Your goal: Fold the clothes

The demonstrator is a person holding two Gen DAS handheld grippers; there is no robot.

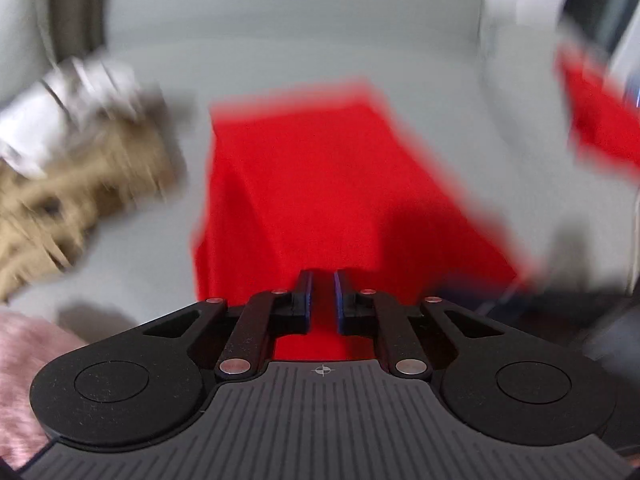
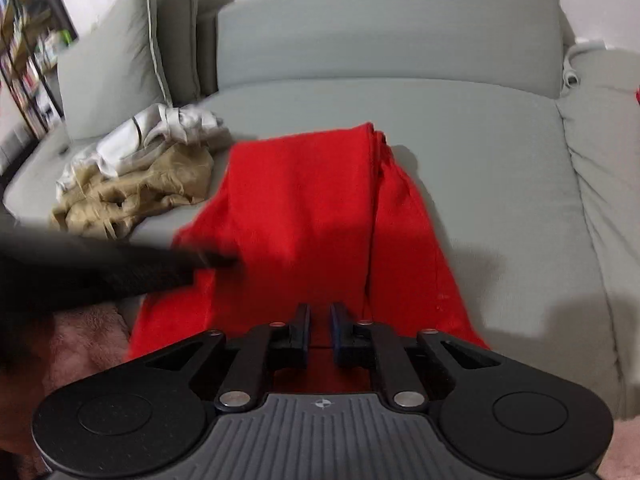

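A red garment [image 1: 320,180] [image 2: 304,200] lies lengthwise on the grey sofa seat [image 2: 500,168], folded over on itself, with a second layer showing along its right side. My left gripper [image 1: 321,276] hangs over the garment's near end, its jaws a narrow gap apart with bright red cloth showing through. In the right wrist view the left gripper [image 2: 216,260] is a blurred black shape reaching the garment's left edge. My right gripper [image 2: 320,308] sits at the garment's near edge, jaws almost together, with dark red cloth pinched between the pads.
A crumpled heap of beige and white clothes [image 2: 136,176] [image 1: 80,160] lies left of the garment. Grey cushions [image 2: 120,60] lean at the back left beside a bookshelf [image 2: 28,60]. Pink fluffy fabric [image 1: 20,380] is at the near left. Another red cloth [image 1: 592,120] is at the right.
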